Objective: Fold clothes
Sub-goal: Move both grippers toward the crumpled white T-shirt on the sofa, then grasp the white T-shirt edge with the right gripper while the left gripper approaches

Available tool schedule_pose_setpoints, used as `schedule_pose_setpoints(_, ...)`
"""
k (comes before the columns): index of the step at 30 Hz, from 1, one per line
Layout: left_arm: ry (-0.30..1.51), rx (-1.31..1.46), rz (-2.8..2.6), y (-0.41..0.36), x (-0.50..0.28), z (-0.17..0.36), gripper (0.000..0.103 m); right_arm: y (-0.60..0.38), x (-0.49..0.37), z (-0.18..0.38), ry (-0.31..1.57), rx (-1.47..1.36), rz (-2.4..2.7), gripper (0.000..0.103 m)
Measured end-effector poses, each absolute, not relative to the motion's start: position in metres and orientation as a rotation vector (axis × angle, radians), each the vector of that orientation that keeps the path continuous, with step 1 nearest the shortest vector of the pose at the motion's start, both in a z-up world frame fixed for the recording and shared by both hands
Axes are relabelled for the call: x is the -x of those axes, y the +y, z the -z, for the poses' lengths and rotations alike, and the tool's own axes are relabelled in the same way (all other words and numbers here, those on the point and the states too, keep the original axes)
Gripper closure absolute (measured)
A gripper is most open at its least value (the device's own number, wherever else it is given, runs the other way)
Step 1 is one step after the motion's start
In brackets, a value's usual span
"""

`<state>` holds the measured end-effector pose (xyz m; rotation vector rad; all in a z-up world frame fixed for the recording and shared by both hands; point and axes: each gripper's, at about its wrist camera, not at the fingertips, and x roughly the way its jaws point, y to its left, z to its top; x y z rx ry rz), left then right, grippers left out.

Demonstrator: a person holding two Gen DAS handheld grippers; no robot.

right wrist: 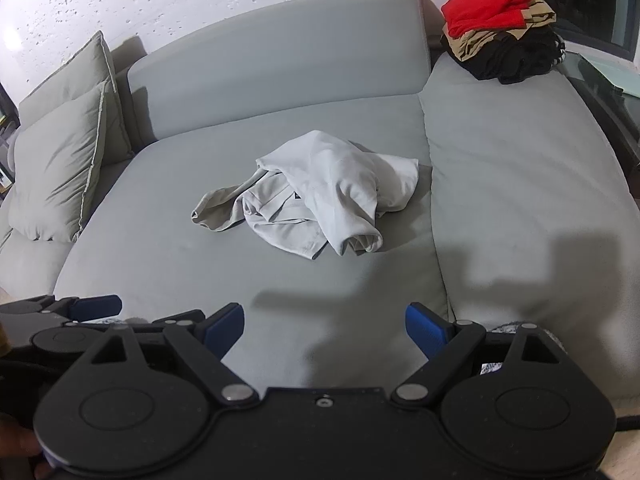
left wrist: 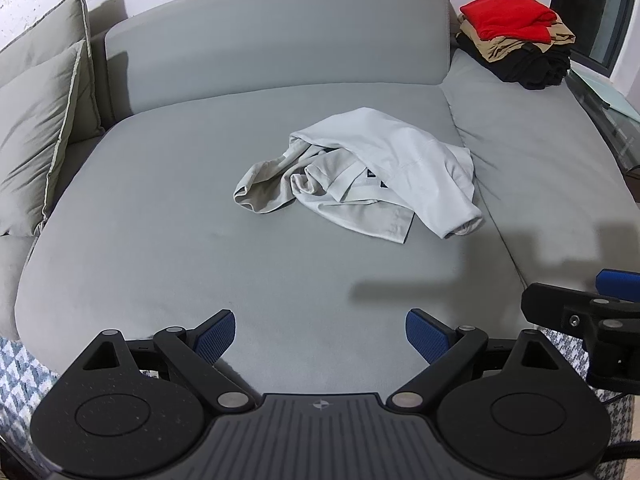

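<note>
A pale grey polo shirt [left wrist: 368, 176] [right wrist: 320, 192] lies crumpled in a heap in the middle of the grey sofa seat [left wrist: 200, 240] [right wrist: 168, 248]. One sleeve points toward me and a dark label shows at the collar. My left gripper [left wrist: 320, 336] hovers open over the seat's front edge, well short of the shirt, with nothing between its blue pads. My right gripper [right wrist: 324, 334] is open too, at the same distance. Each gripper shows at the edge of the other's view: the right gripper [left wrist: 592, 312] and the left gripper [right wrist: 72, 312].
A stack of folded clothes [left wrist: 516, 36] [right wrist: 500, 28], red on top of tan and black, sits on the sofa's far right corner. Two grey cushions [left wrist: 40, 128] [right wrist: 68, 152] lean at the left. A glass side table [left wrist: 612, 120] stands at the right. A patterned rug [left wrist: 20, 368] lies below.
</note>
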<state>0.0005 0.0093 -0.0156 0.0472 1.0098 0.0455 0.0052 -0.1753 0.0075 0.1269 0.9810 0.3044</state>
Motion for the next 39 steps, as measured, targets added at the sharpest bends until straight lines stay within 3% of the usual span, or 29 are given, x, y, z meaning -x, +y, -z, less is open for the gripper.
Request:
schedule_pose_setpoints(29, 1.051, -0.024, -0.051, 0.022, -0.011, 0.027, 0.009, -0.166, -0.019, -0.001, 1.002, -0.122, -0.31, 0.015)
schedule_pose_setpoints(39, 0.961, -0.008, -0.06, 0.056, -0.031, 0.015, 0.012, -0.163, -0.054, 0.004, 0.911, -0.112, -0.338, 0.015)
